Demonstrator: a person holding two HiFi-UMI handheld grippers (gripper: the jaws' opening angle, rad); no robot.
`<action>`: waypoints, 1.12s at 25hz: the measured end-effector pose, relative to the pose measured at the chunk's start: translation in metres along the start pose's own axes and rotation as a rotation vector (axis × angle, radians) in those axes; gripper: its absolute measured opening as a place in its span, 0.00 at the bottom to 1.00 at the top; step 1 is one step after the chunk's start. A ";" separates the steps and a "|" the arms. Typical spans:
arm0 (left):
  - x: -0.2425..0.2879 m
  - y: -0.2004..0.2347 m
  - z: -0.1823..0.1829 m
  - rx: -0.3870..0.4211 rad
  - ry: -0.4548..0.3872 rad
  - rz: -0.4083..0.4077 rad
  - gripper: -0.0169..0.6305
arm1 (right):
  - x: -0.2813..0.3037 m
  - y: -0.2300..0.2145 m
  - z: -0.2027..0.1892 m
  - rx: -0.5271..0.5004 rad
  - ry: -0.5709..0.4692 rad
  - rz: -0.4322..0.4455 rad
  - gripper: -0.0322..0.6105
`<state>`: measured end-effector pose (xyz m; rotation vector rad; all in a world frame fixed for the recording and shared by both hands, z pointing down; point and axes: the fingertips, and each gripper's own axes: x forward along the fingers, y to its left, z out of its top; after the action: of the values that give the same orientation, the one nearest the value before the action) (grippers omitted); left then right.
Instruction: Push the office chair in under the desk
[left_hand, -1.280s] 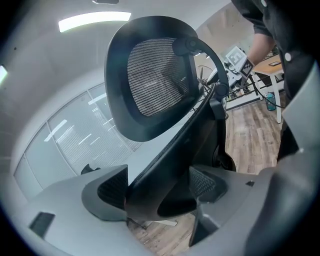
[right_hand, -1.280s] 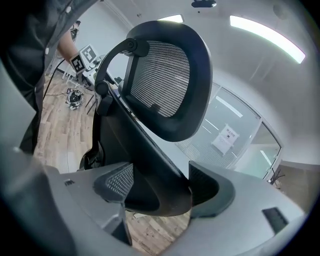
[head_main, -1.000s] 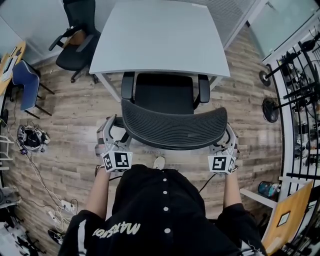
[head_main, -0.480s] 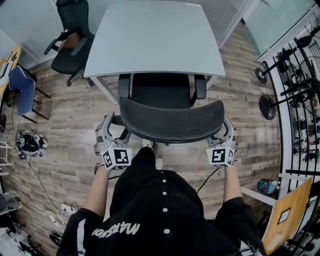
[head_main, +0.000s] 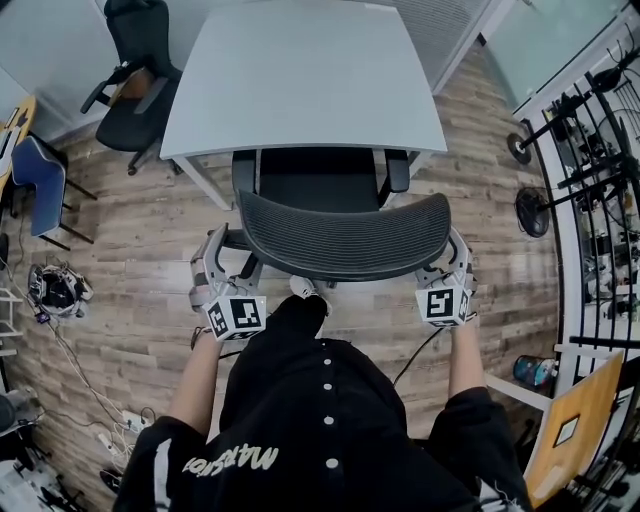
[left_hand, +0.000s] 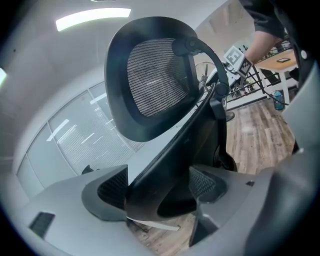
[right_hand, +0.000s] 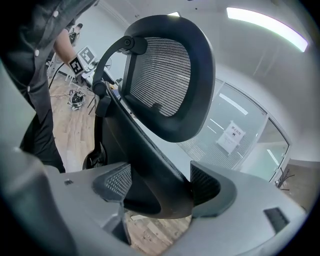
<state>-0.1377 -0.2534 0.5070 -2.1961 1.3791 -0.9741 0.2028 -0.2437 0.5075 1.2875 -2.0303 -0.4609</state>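
Note:
The black mesh office chair (head_main: 345, 237) stands in front of me, its seat (head_main: 318, 178) partly beneath the white desk (head_main: 300, 70). My left gripper (head_main: 222, 245) is shut on the left edge of the backrest, and my right gripper (head_main: 456, 248) is shut on its right edge. The left gripper view has the backrest frame (left_hand: 165, 165) clamped between the jaws of the left gripper (left_hand: 159, 187), with the mesh headrest (left_hand: 155, 75) above. In the right gripper view, the right gripper (right_hand: 157, 187) clamps the backrest frame (right_hand: 150, 165) the same way. Both armrests reach under the desk's front edge.
A second black chair (head_main: 140, 80) stands at the desk's back left, and a blue chair (head_main: 40, 170) sits further left. Cables and a helmet-like object (head_main: 58, 288) lie on the wood floor at left. A fan (head_main: 530, 212), racks and a wooden tabletop (head_main: 580, 425) line the right side.
The chair has rolled forward so more of its seat is under the desk. Both grippers moved with it, still clamped on the backrest, and I have stepped forward.

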 end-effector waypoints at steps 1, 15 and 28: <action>0.002 0.000 0.001 0.000 0.000 0.000 0.61 | 0.002 -0.001 -0.001 0.000 0.001 -0.001 0.59; 0.024 0.001 0.009 -0.004 0.011 0.014 0.61 | 0.025 -0.021 -0.007 0.003 -0.021 -0.004 0.60; 0.052 0.004 0.019 -0.010 0.026 0.032 0.61 | 0.051 -0.044 -0.016 -0.006 -0.018 0.018 0.60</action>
<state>-0.1120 -0.3025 0.5095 -2.1689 1.4293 -0.9903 0.2282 -0.3076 0.5100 1.2652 -2.0521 -0.4721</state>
